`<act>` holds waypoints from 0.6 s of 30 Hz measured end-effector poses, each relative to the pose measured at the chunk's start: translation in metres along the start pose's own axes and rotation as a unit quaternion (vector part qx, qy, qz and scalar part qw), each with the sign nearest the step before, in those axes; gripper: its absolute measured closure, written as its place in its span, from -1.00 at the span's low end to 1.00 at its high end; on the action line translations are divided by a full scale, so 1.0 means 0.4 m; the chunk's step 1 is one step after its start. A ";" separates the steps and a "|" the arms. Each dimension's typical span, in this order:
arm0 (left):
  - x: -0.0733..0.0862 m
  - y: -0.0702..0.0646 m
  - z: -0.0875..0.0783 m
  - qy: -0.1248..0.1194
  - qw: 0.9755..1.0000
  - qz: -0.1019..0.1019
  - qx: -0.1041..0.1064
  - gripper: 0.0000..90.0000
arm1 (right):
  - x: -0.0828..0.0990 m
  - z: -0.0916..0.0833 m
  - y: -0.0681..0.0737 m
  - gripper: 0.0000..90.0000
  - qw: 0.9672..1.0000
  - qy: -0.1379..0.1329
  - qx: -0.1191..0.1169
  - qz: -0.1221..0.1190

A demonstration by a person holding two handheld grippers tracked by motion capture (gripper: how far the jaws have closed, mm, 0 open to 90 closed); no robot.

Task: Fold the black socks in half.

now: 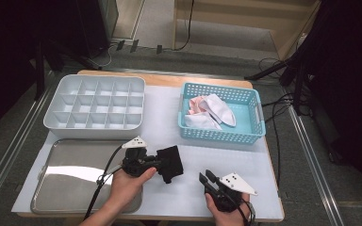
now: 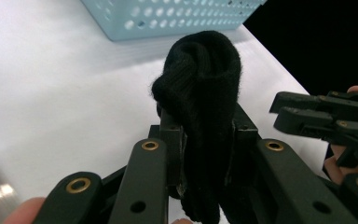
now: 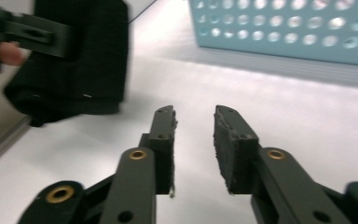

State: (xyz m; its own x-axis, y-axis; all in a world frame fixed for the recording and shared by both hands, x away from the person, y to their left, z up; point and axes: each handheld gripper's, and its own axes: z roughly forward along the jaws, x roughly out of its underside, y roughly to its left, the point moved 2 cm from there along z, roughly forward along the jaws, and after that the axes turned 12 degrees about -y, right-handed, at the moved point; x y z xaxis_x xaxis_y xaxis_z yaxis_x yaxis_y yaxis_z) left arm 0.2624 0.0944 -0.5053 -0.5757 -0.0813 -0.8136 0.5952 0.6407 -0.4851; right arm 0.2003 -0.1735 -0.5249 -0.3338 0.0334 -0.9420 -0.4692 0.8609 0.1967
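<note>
Nearest the camera, the right tongs [image 1: 206,179] stand apart, empty, above the worktop [image 1: 188,193]. Left tongs [image 1: 159,162] are clamped on the black sock [image 1: 170,162], held at 10 o'clock from them. Risk, as judged: a shallow bite lets the bundle unroll or drop short of the compartment tray [image 1: 61,92].

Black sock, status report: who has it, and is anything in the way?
Left tongs shut on black sock, lifted off the table. Right tongs open, nothing between them. Blue basket just beyond; compartment tray and metal tray to the left.
</note>
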 end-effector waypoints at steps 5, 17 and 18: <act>-0.009 0.019 -0.035 -0.018 1.000 0.007 -0.009 0.65 | -0.008 -0.008 -0.038 0.32 1.000 -0.005 0.013 0.002; -0.018 0.042 -0.076 -0.033 0.999 0.033 -0.028 0.65 | -0.032 -0.031 -0.135 -0.35 0.998 -0.016 0.054 -0.003; -0.018 0.046 -0.080 -0.034 0.998 0.034 -0.031 0.65 | -0.034 -0.034 -0.141 -0.39 0.998 -0.017 0.056 -0.003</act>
State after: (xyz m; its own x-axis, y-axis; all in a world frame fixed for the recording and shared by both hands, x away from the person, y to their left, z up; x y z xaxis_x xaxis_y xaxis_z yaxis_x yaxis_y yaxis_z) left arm 0.2596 0.1313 -0.4980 -0.4943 -0.0870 -0.8649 0.5949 0.6916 -0.4095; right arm 0.2204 -0.2294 -0.5196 -0.3030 0.0438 -0.9520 -0.3760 0.9124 0.1616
